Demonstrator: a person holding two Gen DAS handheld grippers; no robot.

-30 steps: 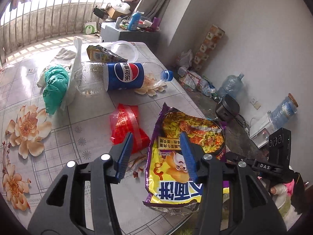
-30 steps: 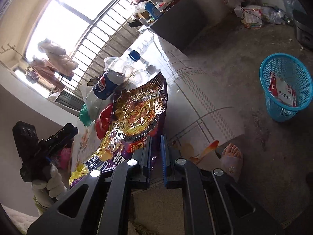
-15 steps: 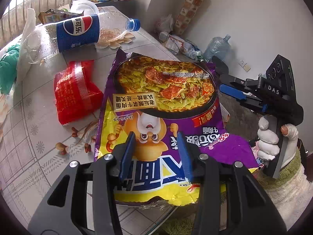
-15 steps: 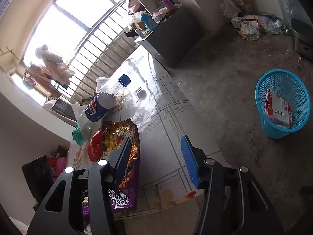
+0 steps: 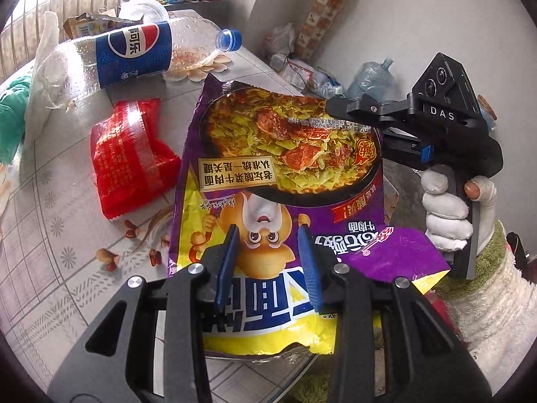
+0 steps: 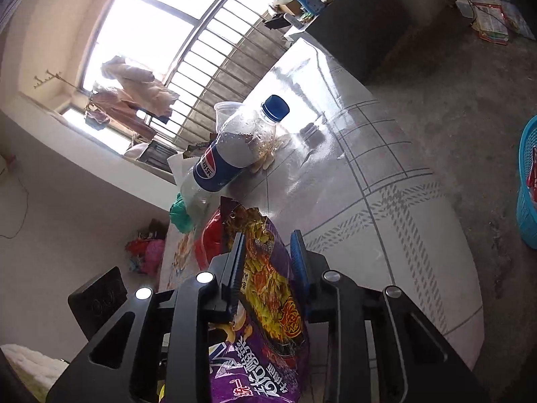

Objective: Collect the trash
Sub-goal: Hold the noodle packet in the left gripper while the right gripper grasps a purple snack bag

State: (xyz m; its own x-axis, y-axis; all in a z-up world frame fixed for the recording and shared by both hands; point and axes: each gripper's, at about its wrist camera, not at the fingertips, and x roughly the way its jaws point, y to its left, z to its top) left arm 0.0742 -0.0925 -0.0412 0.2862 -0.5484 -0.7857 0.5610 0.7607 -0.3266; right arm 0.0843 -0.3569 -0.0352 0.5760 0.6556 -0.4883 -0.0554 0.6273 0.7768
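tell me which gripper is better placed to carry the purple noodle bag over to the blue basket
Right, probably. The right gripper is closing with the noodle bag between its fingers, and the blue basket shows on its side. The left gripper only straddles the bag's near end.

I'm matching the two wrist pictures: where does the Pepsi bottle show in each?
Left wrist: Pepsi bottle lies upper left, cap toward the right.
Right wrist: bottle sits centre, cap toward upper right.
Shared landmark: the purple noodle bag just in front of it.
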